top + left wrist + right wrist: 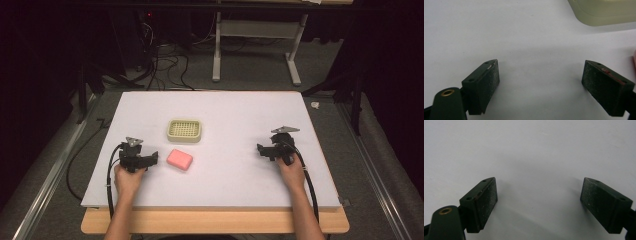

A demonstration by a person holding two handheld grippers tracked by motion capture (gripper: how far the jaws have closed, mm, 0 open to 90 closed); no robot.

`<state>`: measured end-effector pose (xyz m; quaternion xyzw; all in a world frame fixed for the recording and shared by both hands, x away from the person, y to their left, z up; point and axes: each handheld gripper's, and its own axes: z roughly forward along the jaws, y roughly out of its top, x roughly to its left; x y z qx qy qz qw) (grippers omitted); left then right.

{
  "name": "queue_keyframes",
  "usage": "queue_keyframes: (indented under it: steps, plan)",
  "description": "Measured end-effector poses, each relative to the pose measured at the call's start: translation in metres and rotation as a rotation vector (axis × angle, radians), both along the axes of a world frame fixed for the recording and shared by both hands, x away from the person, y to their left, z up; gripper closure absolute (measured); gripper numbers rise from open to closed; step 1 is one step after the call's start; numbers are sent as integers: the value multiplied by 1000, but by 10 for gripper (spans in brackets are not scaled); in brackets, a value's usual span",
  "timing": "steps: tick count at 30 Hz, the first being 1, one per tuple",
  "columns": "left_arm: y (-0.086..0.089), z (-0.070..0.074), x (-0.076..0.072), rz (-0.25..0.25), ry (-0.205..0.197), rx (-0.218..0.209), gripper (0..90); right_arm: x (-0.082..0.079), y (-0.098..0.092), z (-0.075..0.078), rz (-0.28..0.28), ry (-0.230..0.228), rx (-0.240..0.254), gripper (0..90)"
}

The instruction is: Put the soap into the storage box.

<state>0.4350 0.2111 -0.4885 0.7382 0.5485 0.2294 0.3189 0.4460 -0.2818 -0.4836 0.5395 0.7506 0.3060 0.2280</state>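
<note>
Pink rounded bar of soap (179,159) lies flat on the white bench (235,165), just right of the left tongs (150,159) and just in front of the cream rectangular soap dish with a slotted grid top (184,130); bar and dish sit near but apart. Dish holds nothing. Left tongs (540,77) gape wide over bare bench, dish corner (604,12) ahead to the right, a pink sliver of the bar (634,58) at the right edge. Right tongs (539,197) equally wide, resting well apart from both, (261,150) in the high view. Judgement: bar light, stiff, likely slick with rounded edges; best gripped across its short width, mid-length, pads flat on the long sides.
</note>
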Motion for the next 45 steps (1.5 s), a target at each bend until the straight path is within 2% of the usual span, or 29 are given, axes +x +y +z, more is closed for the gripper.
queue_keyframes:
  steps: [6, 10, 17, 33, 45]
  plan:
    - [0, 0, 0, -2, 2, 1, 151, 0, 0, 0, 1, -1, -1, 147]
    - [0, 1, -1, -14, 3, -14, 136, 0, 0, 0, 0, 0, 0, 147]
    - [-4, 5, -6, -62, 3, -30, 94, 0, 0, 0, 1, -1, 0, 147]
    - [-16, 23, -24, -155, -37, -64, 62, 0, 0, 0, 1, -1, 0, 147]
    - [-39, 31, -33, -232, -42, -80, 59, 0, 0, 0, 1, -1, 1, 148]
